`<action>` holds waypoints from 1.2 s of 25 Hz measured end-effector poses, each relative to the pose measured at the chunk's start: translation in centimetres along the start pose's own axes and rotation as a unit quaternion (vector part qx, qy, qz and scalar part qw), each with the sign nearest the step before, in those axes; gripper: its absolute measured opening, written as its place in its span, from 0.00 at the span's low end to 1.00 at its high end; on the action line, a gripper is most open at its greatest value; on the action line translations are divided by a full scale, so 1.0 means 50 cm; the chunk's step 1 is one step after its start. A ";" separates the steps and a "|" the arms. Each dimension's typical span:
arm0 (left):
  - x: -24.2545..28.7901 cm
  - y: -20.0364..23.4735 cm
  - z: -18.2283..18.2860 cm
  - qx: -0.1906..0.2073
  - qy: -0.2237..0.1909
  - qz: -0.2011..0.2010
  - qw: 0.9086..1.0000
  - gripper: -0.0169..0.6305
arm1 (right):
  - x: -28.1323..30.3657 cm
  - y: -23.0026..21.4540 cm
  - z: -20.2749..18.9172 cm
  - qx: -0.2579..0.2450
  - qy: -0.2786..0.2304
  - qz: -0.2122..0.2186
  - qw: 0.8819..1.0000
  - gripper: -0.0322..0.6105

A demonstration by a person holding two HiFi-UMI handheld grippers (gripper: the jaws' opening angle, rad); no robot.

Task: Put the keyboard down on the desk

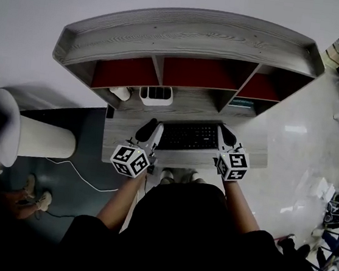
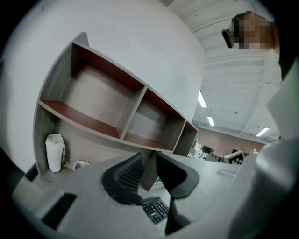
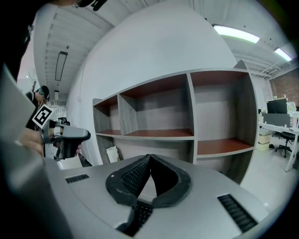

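A black keyboard (image 1: 188,135) lies flat on the grey wooden desk (image 1: 120,135), in front of the shelf unit. My left gripper (image 1: 151,125) is at the keyboard's left end and my right gripper (image 1: 227,133) at its right end. In the left gripper view the left gripper (image 2: 148,156) has a narrow gap between its tips with only the shelf divider showing through it; keys of the keyboard (image 2: 155,208) show lower down. In the right gripper view the right gripper (image 3: 150,158) has its tips touching, and the keyboard (image 3: 140,214) shows below them.
The curved shelf unit (image 1: 194,33) with red-backed compartments stands at the back of the desk. A white slotted holder (image 1: 156,94) and a white roll (image 1: 121,93) stand under it at the left. A white cylinder (image 1: 46,138) and a cable (image 1: 81,179) are on the floor to the left.
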State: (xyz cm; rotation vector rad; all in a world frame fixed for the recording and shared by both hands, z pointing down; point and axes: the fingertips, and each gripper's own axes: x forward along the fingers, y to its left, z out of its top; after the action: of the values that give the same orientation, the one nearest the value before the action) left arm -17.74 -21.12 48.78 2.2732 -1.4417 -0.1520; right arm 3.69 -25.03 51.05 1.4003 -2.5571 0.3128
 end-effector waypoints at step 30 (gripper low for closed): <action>0.029 0.091 -0.031 -0.002 0.030 0.046 0.998 0.05 | 0.039 -0.025 0.016 -0.056 0.007 -0.022 0.998 0.07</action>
State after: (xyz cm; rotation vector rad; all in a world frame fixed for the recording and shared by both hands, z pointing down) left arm -20.37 -23.54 52.29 2.1849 -1.5110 -0.0572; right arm 3.68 -27.49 50.96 1.4051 -2.4877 0.1673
